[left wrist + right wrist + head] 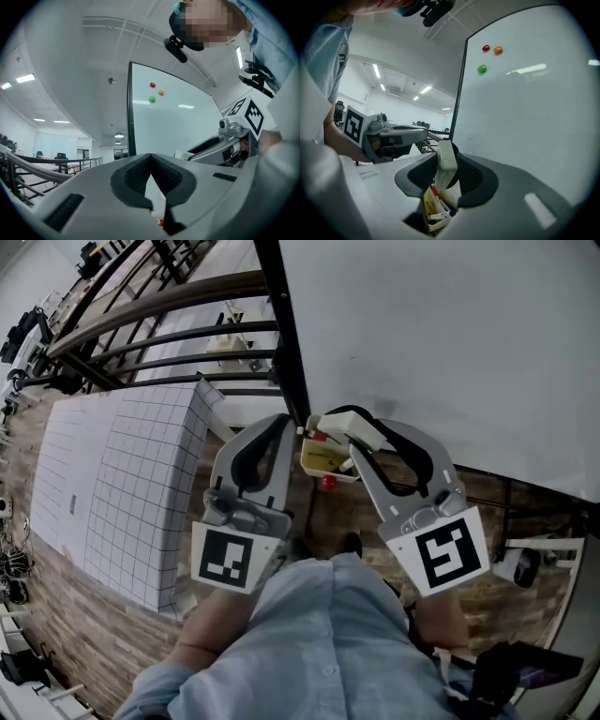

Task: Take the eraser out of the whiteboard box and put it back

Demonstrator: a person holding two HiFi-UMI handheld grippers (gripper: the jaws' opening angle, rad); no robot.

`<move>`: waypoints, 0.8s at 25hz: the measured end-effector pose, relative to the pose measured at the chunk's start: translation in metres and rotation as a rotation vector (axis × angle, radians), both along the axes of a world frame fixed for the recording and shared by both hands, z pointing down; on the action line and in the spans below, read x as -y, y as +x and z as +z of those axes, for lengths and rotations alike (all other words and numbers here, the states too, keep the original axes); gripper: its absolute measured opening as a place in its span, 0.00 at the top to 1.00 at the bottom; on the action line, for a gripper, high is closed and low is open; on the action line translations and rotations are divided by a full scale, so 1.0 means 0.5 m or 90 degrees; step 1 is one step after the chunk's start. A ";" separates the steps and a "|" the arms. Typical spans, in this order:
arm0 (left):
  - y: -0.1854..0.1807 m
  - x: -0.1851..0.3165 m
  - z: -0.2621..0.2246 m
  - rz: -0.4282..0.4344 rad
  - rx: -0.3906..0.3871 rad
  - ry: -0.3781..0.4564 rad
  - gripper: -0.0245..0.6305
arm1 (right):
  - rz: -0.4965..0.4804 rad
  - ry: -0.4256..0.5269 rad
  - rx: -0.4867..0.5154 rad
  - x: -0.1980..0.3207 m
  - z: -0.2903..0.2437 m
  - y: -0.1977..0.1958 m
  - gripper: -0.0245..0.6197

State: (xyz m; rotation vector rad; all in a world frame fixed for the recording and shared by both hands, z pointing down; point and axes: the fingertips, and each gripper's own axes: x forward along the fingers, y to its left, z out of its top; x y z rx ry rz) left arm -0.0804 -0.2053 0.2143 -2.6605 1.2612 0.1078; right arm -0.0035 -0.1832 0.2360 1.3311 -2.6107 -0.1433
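Observation:
In the head view my right gripper is shut on a white eraser, which hangs just above the cream whiteboard box. In the right gripper view the eraser stands upright between the dark pads, over the box, which holds several markers. My left gripper hovers beside the box's left end, jaws together and empty. In the left gripper view its tips meet, and a sliver of white and red shows through the gap below them.
The whiteboard fills the right, with its dark frame edge beside the box. Coloured magnets sit high on it. A white gridded block stands at the left, railings behind it. A red item sits below the box.

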 end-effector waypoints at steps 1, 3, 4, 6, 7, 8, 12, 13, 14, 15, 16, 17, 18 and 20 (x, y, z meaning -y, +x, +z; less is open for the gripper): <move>0.001 0.000 0.001 0.001 -0.001 -0.002 0.96 | 0.001 0.002 -0.001 -0.001 -0.002 0.002 0.77; 0.003 0.002 0.004 0.005 -0.004 -0.009 0.96 | 0.000 0.004 -0.002 -0.001 -0.004 0.004 0.77; 0.004 0.003 0.005 0.006 -0.007 -0.012 0.96 | 0.000 0.005 -0.001 0.000 -0.005 0.005 0.77; 0.005 0.005 0.004 0.008 -0.016 -0.013 0.96 | -0.001 0.006 0.000 0.002 -0.007 0.007 0.77; 0.006 0.004 0.001 0.008 -0.019 -0.012 0.96 | -0.001 0.007 0.001 0.002 -0.008 0.008 0.77; 0.006 0.004 -0.003 0.006 -0.021 -0.008 0.96 | -0.001 0.007 0.001 0.002 -0.010 0.009 0.77; 0.006 0.005 -0.008 0.001 -0.021 0.000 0.96 | -0.002 0.007 0.001 0.003 -0.012 0.009 0.76; 0.006 0.006 -0.007 0.000 -0.022 -0.001 0.96 | -0.004 0.006 0.000 0.004 -0.010 0.009 0.77; 0.007 0.007 -0.005 0.000 -0.023 -0.003 0.96 | -0.004 0.005 -0.001 0.004 -0.009 0.009 0.76; 0.007 0.007 -0.003 0.000 -0.024 -0.004 0.96 | -0.005 0.004 -0.002 0.005 -0.007 0.009 0.77; 0.008 0.008 -0.002 0.001 -0.025 -0.005 0.96 | -0.005 0.002 -0.002 0.005 -0.006 0.009 0.77; 0.008 0.008 -0.001 0.001 -0.025 -0.006 0.96 | -0.005 0.001 -0.003 0.006 -0.005 0.009 0.77; 0.007 0.009 0.000 0.001 -0.025 -0.007 0.96 | -0.005 0.000 -0.003 0.006 -0.004 0.009 0.76; 0.007 0.011 0.002 0.001 -0.025 -0.009 0.96 | -0.006 -0.001 -0.004 0.007 -0.003 0.007 0.76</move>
